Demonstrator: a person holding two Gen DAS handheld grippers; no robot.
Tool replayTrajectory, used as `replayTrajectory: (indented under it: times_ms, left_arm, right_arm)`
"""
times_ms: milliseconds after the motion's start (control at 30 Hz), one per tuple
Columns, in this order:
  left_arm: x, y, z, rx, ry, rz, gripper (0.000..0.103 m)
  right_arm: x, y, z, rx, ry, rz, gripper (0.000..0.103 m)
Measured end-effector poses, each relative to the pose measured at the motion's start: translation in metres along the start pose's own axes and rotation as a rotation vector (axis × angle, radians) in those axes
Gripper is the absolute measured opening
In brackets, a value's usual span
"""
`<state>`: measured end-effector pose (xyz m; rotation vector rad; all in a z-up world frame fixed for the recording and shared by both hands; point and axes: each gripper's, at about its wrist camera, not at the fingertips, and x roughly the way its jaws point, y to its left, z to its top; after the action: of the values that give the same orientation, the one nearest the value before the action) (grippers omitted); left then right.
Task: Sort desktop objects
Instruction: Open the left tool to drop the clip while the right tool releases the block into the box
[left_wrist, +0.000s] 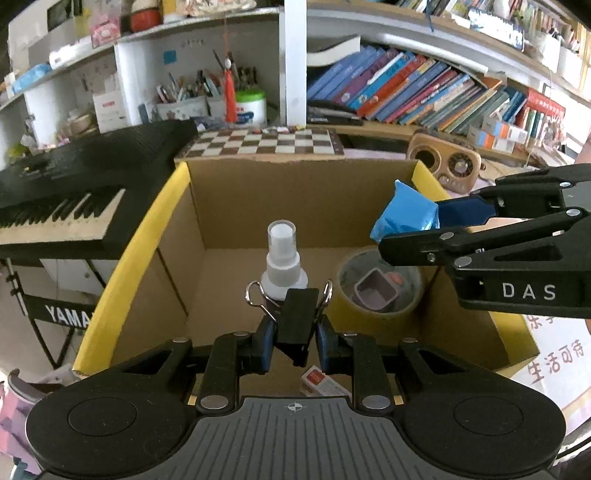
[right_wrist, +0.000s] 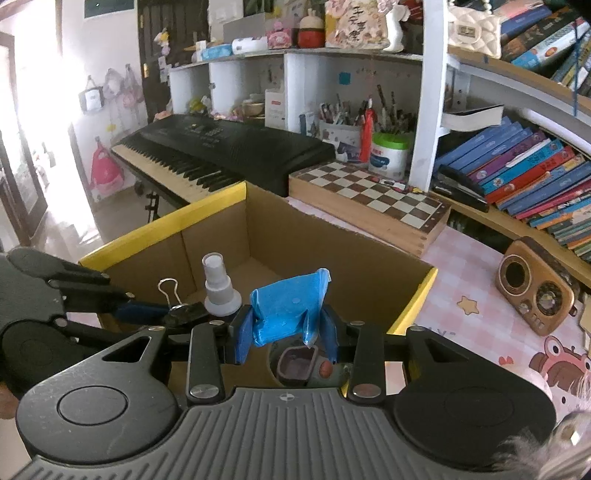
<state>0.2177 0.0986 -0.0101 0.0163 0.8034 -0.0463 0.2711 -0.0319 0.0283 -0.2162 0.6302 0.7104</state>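
Note:
My left gripper (left_wrist: 295, 338) is shut on a black binder clip (left_wrist: 297, 317) with silver wire handles, held over the open cardboard box (left_wrist: 295, 192). My right gripper (right_wrist: 286, 332) is shut on a crumpled blue packet (right_wrist: 288, 306), also above the box; from the left wrist view that packet (left_wrist: 404, 214) hangs near the box's right wall. Inside the box stand a white spray bottle (left_wrist: 282, 258) and a roll of tape (left_wrist: 380, 286) with a small purple container (left_wrist: 376, 291) in its middle. A small red and white card (left_wrist: 321, 380) lies on the box floor.
A black keyboard (left_wrist: 74, 184) on a stand sits left of the box. Behind the box lie a chessboard (left_wrist: 262, 142), pen holders and a shelf of books (left_wrist: 424, 92). A wooden radio (right_wrist: 535, 291) stands on the pink tablecloth to the right.

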Motion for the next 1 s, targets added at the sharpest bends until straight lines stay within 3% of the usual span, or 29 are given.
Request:
replayTrajectory:
  times_ms: [100,200,333,667,1000]
  left_arm:
    - [0.006,0.002,0.001,0.000,0.021,-0.013,0.027]
    - [0.010,0.003,0.002,-0.003,0.031,-0.023,0.039]
    - [0.013,0.001,0.003,-0.006,0.028,-0.042,0.068]
    - [-0.007,0.008,-0.001,-0.062,-0.059,-0.014,0.072]
    - [-0.022,0.012,-0.005,-0.068,-0.094,0.018,0.078]
  right_arm:
    - [0.006,-0.001,0.000,-0.012,0.015,0.012,0.035]
    - [0.012,-0.002,0.000,-0.026,0.033,0.021,0.035]
    - [0.021,-0.004,0.001,-0.049,0.062,0.041,0.035]
    - [0.041,-0.002,0.007,-0.108,0.138,0.079,0.035]
    - [0.053,0.010,0.003,-0.189,0.210,0.115,0.039]
